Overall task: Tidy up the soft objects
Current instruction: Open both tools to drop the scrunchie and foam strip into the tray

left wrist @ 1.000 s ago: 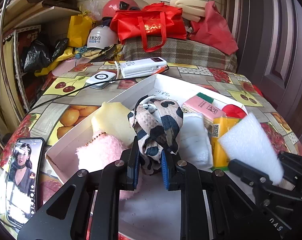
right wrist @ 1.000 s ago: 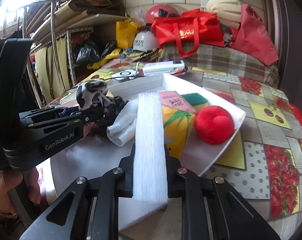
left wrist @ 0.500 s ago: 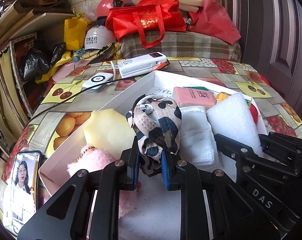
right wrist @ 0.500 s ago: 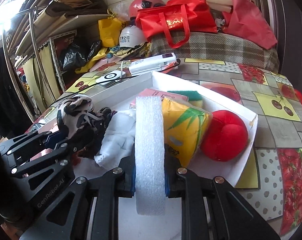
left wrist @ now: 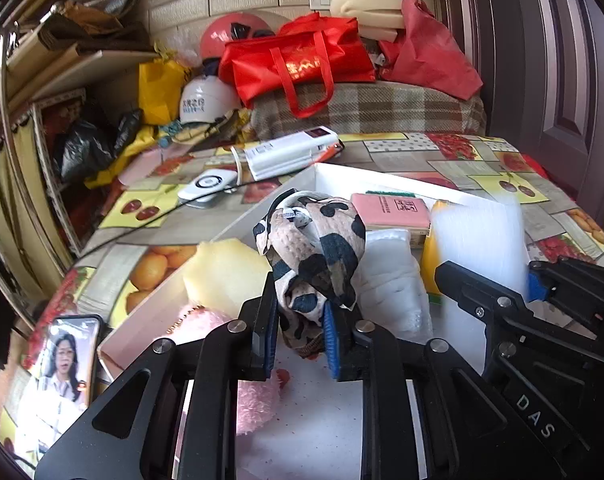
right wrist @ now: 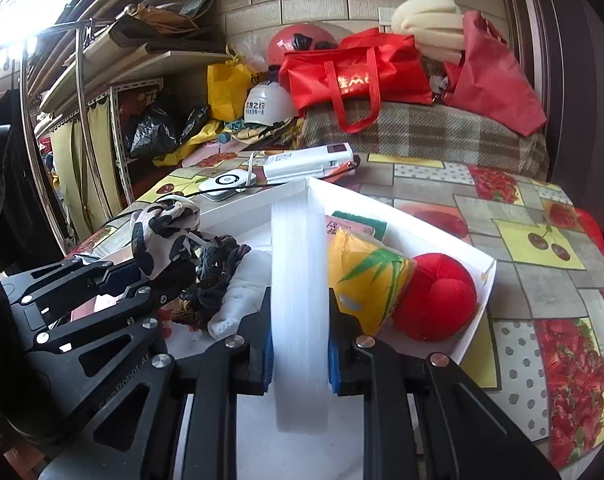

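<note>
While a phone (left wrist: pixel 64 376) with a person on its screen lies at the far left on the fruit-patterned tablecloth (left wrist: pixel 497 160), a white tray (left wrist: pixel 385 178) beside it holds the soft things; at the tray's left end sit a pink fluffy piece (left wrist: pixel 206 320) and a pale yellow sponge (left wrist: pixel 222 272); next comes the left gripper (left wrist: pixel 300 332), its blue pads clenched on a spotted fabric scrunchie (left wrist: pixel 313 248) that stands up above the tray floor; just right of it lies a white padded cloth (left wrist: pixel 389 280), with a pink packet (left wrist: pixel 389 210) behind it; further right the right gripper (right wrist: pixel 300 346) has a white foam strip (right wrist: pixel 298 280) upright between its pads, which still touch the strip's sides; its jaws have just been opening, so the hold is slackening rather than firm; right of the strip, in the right wrist view, a yellow pouch with green leaves (right wrist: pixel 365 276) leans against a red plush ball (right wrist: pixel 437 296) at the tray's right end; both lie inside the tray, touching each other.
</note>
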`<action>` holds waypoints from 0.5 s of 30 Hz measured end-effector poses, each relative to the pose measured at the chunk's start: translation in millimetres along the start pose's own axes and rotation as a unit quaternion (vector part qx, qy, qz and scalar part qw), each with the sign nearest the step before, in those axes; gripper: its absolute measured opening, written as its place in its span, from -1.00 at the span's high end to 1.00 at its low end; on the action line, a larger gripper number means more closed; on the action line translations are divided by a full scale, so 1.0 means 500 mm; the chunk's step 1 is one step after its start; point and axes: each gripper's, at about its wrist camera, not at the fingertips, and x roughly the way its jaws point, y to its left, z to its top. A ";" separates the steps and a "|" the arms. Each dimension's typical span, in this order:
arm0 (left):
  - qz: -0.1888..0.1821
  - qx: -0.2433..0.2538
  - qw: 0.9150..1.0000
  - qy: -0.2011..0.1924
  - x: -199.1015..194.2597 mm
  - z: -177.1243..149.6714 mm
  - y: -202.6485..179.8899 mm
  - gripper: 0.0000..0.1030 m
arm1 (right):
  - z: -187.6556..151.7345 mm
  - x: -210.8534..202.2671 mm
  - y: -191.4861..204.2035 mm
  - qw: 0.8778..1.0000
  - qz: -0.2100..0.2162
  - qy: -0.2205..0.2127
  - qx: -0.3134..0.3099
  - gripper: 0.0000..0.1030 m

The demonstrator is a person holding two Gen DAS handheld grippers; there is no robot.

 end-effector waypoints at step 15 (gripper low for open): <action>0.057 -0.102 0.992 -0.052 -0.047 -0.014 0.075 -0.99 | -0.003 -0.032 -0.029 0.998 -0.017 -0.052 0.043 -0.71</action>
